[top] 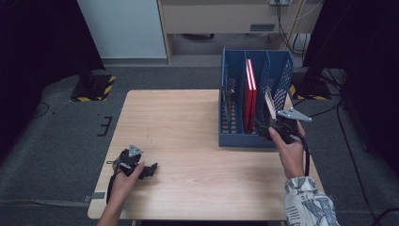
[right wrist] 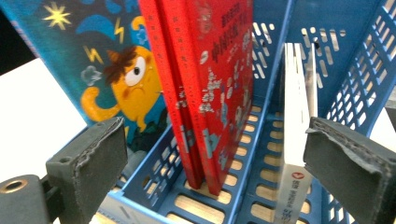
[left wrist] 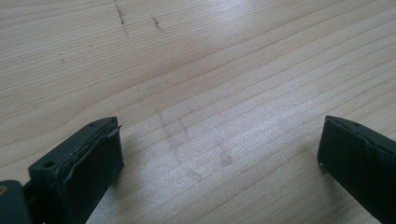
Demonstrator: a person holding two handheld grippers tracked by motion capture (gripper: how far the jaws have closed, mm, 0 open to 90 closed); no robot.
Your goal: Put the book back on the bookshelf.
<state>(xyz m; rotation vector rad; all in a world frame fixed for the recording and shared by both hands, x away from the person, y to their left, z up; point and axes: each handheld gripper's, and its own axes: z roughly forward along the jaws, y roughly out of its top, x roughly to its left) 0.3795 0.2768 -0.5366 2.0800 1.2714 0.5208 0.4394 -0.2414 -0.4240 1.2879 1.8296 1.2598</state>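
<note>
Left gripper: rests low on the near left part of the wooden table, held in the person's left hand. In the left gripper view its two black jaws stand wide apart over bare wood grain, with nothing between them.
Table: light wood with a few faint dark scuffs; bare across its left and middle.
File rack: a blue perforated plastic rack with upright dividers, standing on the far right part of the table.
Cartoon book: in the right gripper view, a blue cover with a scowling orange figure, yellow stars and lightning bolts, upright in the rack's left compartment.
Red books: two red volumes upright side by side in the rack's middle compartment, touching each other; the right gripper view shows pale printed patterns on their covers.
White book: a thin white volume upright in the rack's right compartment, beside the divider that parts it from the red books.
Right gripper: held in the right hand at the near right corner of the rack. Its jaws are spread wide; the white book lies in front of the gap, near the right jaw, and neither pad presses on it.
Sleeve: patterned white and grey, at the lower right edge.
</note>
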